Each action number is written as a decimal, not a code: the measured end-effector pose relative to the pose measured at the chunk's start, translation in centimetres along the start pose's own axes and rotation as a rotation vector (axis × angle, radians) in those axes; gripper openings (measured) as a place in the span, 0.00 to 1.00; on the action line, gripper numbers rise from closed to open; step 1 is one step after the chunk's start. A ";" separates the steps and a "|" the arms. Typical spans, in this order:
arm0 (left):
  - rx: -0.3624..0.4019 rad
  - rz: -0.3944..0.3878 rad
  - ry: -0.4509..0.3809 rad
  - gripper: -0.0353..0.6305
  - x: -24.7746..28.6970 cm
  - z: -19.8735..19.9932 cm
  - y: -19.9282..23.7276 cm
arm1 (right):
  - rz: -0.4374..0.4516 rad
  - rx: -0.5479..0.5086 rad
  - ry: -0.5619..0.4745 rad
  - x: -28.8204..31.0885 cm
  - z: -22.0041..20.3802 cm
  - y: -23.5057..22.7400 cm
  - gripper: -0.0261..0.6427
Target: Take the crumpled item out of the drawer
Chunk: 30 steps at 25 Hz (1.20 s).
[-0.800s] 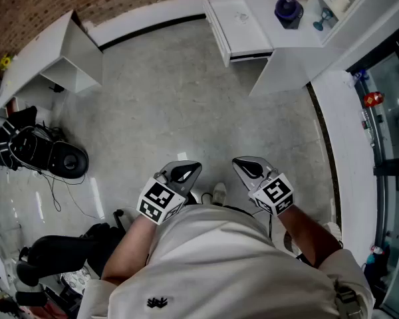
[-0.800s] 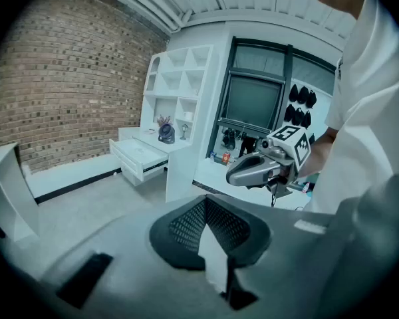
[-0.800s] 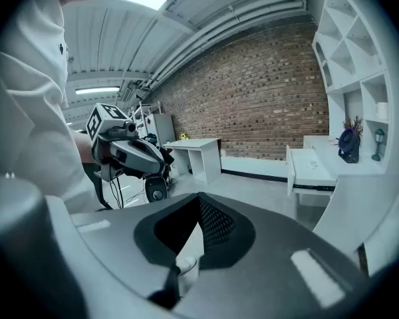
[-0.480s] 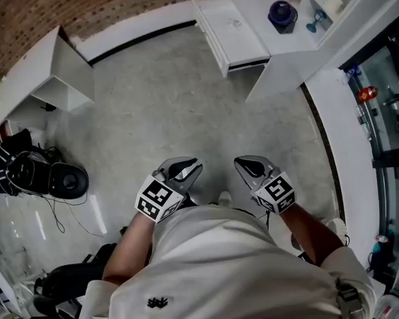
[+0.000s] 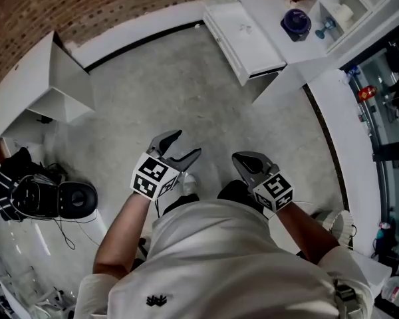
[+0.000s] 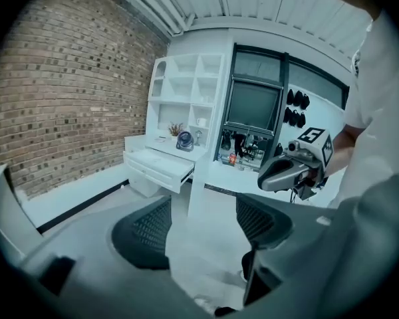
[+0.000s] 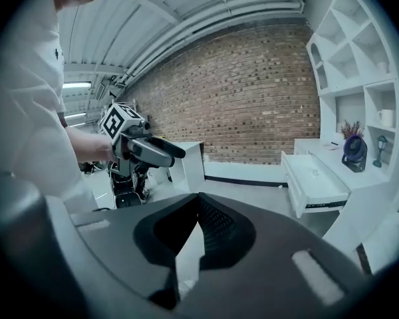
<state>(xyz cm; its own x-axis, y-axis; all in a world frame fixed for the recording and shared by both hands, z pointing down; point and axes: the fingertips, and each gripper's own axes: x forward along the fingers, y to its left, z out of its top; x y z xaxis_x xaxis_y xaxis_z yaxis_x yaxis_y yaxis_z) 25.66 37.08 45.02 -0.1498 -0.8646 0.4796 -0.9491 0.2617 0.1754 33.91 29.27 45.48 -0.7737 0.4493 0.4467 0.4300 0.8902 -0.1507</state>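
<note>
Left gripper (image 5: pixel 189 142): jaws spread wide, nothing between them but bare floor (image 5: pixel 186 92). I hold it out in front of my waist, pointed toward the far right. My read is that it is held open in advance for the pick-up.

Right gripper (image 5: pixel 239 159): jaws pressed together at the tips, nothing pinched. It sits level with the left, the two just beside each other. It looks like the spare here, kept closed and out of the way.

Drawer (image 5: pixel 256 45): pulled open, sticking out from under the white tabletop (image 5: pixel 279 5), at the far right. It is well apart from both grippers, with open floor between. The crumpled item should be in there. A faint pale speck shows on the drawer bottom, too small to call.

On the tabletop beside the drawer: a dark blue round thing (image 5: pixel 296 22). Shelves rise behind it.

Far left: a white open cabinet (image 5: pixel 60 78) against the brick wall (image 5: pixel 86 5).

Judgement: reach not started. I need to get closer before either gripper can get in over the drawer's front edge.
</note>
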 end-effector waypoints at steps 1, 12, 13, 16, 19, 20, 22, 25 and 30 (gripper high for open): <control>0.007 -0.001 0.002 0.50 -0.2 -0.1 1.2 | -0.003 0.004 0.013 0.9 0.1 0.4 0.06; 0.019 -0.039 0.022 0.50 6.8 3.2 9.1 | -0.064 0.044 0.011 5.0 2.0 -5.4 0.06; 0.023 -0.039 0.030 0.50 7.8 3.9 10.0 | -0.070 0.050 0.007 5.5 2.3 -6.7 0.06; 0.041 -0.038 0.060 0.50 10.9 6.2 13.0 | -0.094 0.070 -0.011 7.3 3.6 -11.0 0.06; 0.048 -0.025 0.074 0.50 14.1 8.9 15.5 | -0.094 0.068 -0.004 8.3 5.0 -15.6 0.06; 0.051 -0.020 0.079 0.50 15.3 9.7 16.3 | -0.091 0.071 0.005 8.5 5.2 -17.1 0.06; 0.060 -0.016 0.092 0.50 17.6 11.3 17.6 | -0.088 0.080 0.003 8.9 5.9 -19.7 0.06; 0.073 -0.016 0.098 0.49 21.2 13.3 19.2 | -0.085 0.079 -0.007 9.2 6.5 -23.3 0.06; 0.087 -0.020 0.121 0.47 26.4 15.4 21.5 | -0.130 0.129 -0.037 9.5 6.8 -28.4 0.06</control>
<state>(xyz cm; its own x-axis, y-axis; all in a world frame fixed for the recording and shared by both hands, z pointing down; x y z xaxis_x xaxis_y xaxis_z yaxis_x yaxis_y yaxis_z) -2.94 13.21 48.20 -0.1013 -0.8098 0.5779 -0.9726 0.2027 0.1135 11.14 8.77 48.00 -0.8363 0.3305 0.4374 0.2642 0.9421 -0.2066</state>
